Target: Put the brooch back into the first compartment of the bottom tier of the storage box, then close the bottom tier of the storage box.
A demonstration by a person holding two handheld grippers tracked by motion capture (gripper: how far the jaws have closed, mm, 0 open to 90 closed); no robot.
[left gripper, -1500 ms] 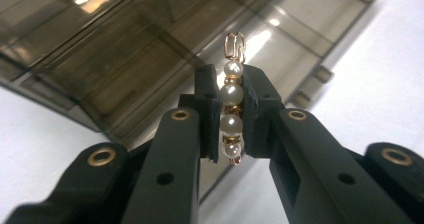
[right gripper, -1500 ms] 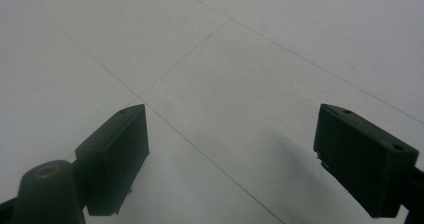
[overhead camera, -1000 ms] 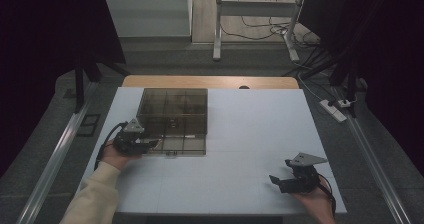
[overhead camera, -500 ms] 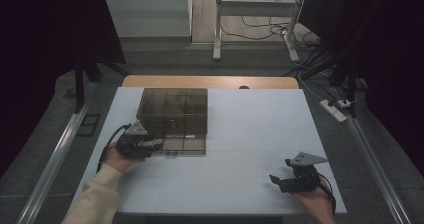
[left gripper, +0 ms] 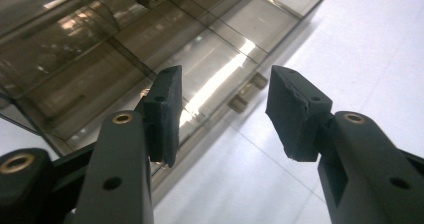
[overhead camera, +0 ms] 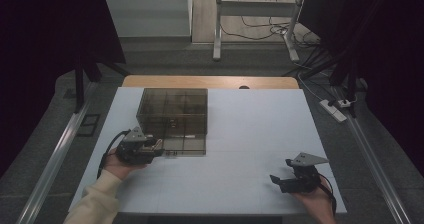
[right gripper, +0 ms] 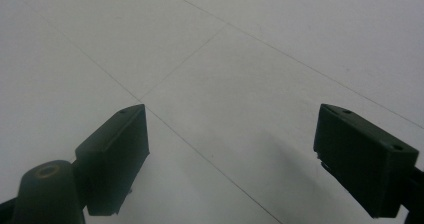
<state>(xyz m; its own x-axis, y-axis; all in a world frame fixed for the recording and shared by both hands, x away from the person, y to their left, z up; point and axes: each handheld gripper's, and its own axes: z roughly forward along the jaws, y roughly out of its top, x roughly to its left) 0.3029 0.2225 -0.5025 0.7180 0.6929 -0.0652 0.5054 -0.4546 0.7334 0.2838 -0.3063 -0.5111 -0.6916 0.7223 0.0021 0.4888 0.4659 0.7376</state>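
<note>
L claw (left gripper: 222, 114) open beside clear box (left gripper: 125, 59).

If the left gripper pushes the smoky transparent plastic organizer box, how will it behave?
The smoky transparent plastic organizer box looks stiff, with thin rigid dividers. It looks mostly hollow, so probably light. Its flat base on the smooth white table suggests sliding rather than tipping.

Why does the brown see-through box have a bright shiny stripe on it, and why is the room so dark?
In the left gripper view, light from above glares off the clear box in a white streak between the left tool pads; in the high view, black curtains darken the edges while the white table is lit; in the right gripper view, the right tool casts a soft shadow.
</note>
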